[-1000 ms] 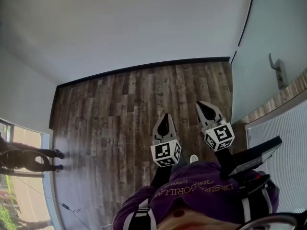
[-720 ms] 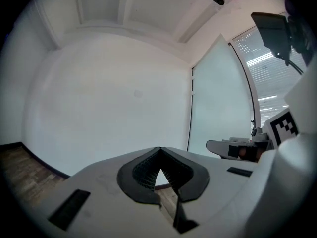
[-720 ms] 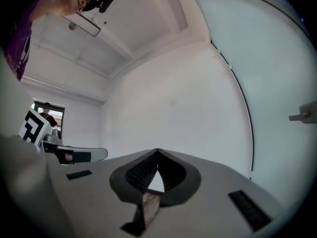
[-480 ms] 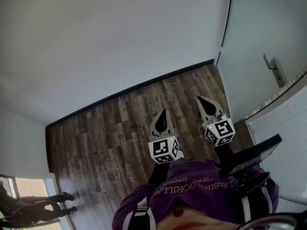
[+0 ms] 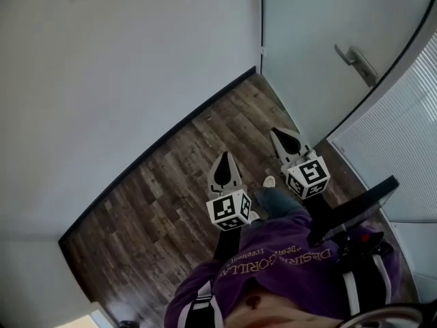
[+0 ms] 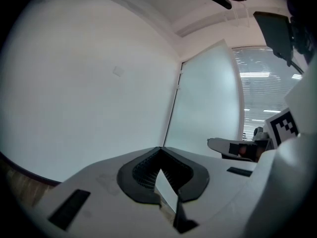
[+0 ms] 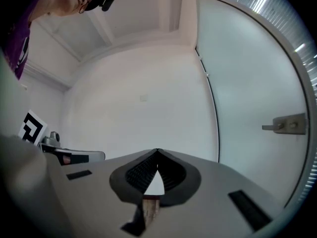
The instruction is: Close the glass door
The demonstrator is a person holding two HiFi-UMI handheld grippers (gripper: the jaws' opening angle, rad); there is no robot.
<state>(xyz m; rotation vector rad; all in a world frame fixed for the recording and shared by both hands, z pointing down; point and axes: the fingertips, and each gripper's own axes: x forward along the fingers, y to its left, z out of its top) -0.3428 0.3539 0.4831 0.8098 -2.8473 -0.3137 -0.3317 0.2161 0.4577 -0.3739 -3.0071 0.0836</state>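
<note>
Door point(image 5: 314, 39) w/ handle point(image 5: 355, 63) ahead; left gripper point(image 5: 226, 157) & right gripper point(image 5: 276, 133) fingers pressed together, nothing held.

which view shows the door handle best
The head view: the door handle shows whole, lever and plate, against the pale door. The right gripper view catches it near the edge, warped. The left gripper view shows the door only, no handle.
</note>
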